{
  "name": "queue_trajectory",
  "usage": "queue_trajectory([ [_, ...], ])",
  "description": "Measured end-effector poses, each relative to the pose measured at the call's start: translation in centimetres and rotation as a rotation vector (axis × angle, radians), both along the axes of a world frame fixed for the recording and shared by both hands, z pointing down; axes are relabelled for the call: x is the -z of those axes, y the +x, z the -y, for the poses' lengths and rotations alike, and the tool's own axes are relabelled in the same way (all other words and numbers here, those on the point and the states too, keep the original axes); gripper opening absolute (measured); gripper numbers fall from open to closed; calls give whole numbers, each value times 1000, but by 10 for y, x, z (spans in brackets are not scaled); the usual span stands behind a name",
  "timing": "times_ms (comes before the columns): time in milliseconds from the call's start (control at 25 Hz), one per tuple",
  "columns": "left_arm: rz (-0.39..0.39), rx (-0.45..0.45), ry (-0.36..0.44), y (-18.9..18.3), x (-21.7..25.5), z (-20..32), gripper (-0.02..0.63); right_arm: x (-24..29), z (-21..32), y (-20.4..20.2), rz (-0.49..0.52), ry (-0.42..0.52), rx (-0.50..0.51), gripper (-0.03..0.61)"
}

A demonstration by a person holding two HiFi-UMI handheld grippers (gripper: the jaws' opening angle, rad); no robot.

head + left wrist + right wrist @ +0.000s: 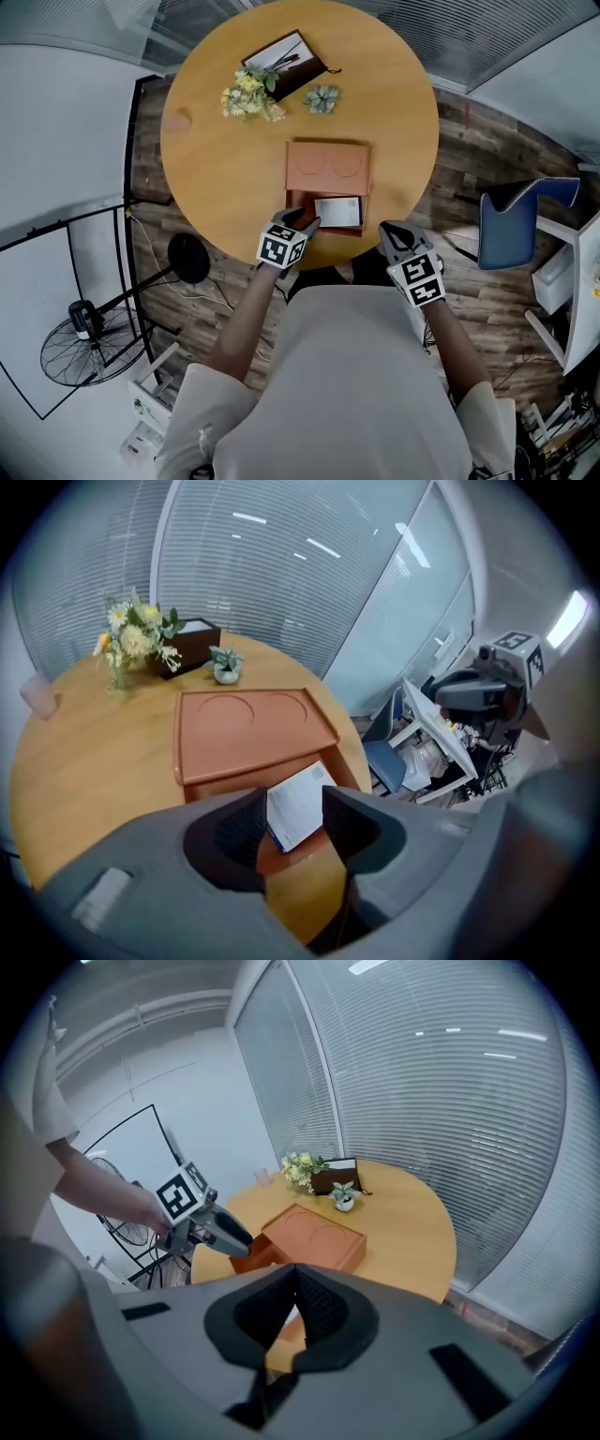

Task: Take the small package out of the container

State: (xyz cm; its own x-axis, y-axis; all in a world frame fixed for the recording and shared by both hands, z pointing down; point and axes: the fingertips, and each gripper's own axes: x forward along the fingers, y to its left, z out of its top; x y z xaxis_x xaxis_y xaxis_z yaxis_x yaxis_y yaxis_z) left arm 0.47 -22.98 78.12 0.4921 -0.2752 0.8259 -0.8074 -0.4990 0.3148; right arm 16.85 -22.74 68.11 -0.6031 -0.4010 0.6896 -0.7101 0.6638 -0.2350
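Left hand-held gripper [302, 223] sits at the near-left corner of the open drawer [294, 201] of the orange container [328, 169]. Jaws wide, pads not pressing on anything. Right hand-held gripper [392, 232] hangs off to the right of the left one, at the near edge of the bench [216, 178]. Its pads meet at the tips and nothing sits between them.

Small package [337, 212]: white, flat, lying in the drawer, tilted a little. From the left hand-held gripper it is just ahead and slightly right. In the left gripper view it fills the gap between the two pads, with its near corner closest to the left pad. Whether a pad touches it cannot be told.

Step in hand, as judged: lining up to pinch the package.

- Keep the jaws wide until both pads flank the package's near end.
- Go in low but clear of the drawer's front wall, since the package lies flat and offers a thin edge.
- Close squarely across the short side; an angled pinch may skid it deeper under the container top.
- Lift up and back toward the body, clear of the drawer rim.
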Motion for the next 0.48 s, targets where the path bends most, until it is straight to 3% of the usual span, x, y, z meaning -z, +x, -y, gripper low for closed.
queue_trajectory([
  [320,74,-2,-154,2,-57,-5,209,-3,16,11,-5,-10,16,3],
  [480,121,-51,-223,4,-81,-6,209,-3,18,12,-24,3,37,3],
])
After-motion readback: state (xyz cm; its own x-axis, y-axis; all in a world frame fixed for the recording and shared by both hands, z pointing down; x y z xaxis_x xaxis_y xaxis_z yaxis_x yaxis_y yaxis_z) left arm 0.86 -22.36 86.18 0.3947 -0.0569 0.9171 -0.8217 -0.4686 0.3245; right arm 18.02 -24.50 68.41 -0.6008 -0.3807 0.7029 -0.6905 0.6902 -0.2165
